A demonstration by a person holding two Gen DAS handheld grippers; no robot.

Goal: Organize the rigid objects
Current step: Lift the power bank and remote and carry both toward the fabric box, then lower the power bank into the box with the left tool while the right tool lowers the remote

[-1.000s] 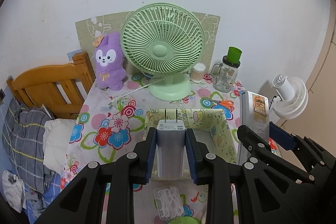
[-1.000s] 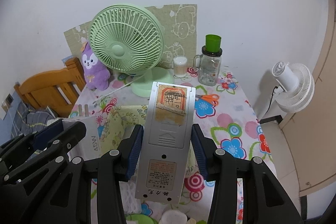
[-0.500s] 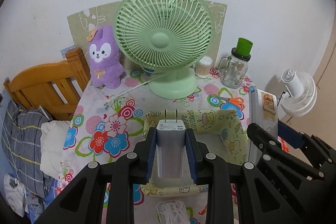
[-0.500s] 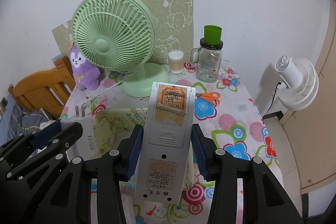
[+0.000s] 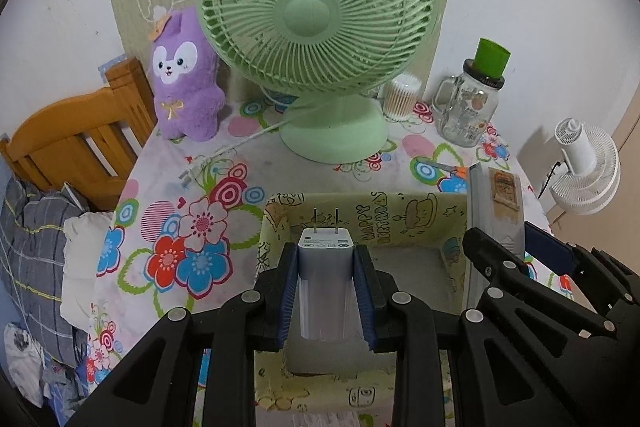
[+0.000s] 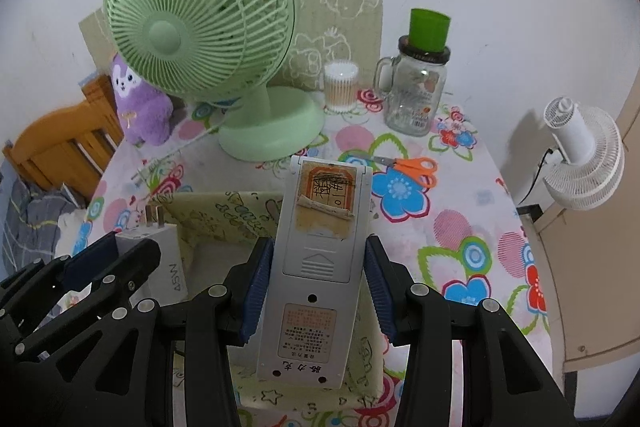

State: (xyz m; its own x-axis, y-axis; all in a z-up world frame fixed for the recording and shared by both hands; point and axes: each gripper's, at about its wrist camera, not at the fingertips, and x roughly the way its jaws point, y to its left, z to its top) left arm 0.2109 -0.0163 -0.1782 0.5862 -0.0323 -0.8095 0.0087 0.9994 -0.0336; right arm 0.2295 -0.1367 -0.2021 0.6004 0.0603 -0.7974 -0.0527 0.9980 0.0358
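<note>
Pale green fan (image 5: 316, 15), purple plush (image 5: 185, 83), flower-patterned tablecloth (image 6: 460, 227), seemingly yellowish cartoon-printed box (image 5: 400, 215).

I see open room inside the box (image 5: 416, 223): its grey floor lies bare ahead of my two loads, the charger (image 5: 325, 283) and the remote (image 6: 316, 267), which sit side by side above it. Past the far wall, the fan (image 5: 320, 27) blocks the middle of the table (image 5: 160, 195), its cord (image 5: 240, 143) trailing left. The plush toy (image 5: 186, 79) closes the back left corner; the cotton swabs (image 6: 341, 87), jar (image 6: 416, 95) and scissors (image 6: 412, 167) crowd the back right. The flowered stretches left and right of the box lie free.
</note>
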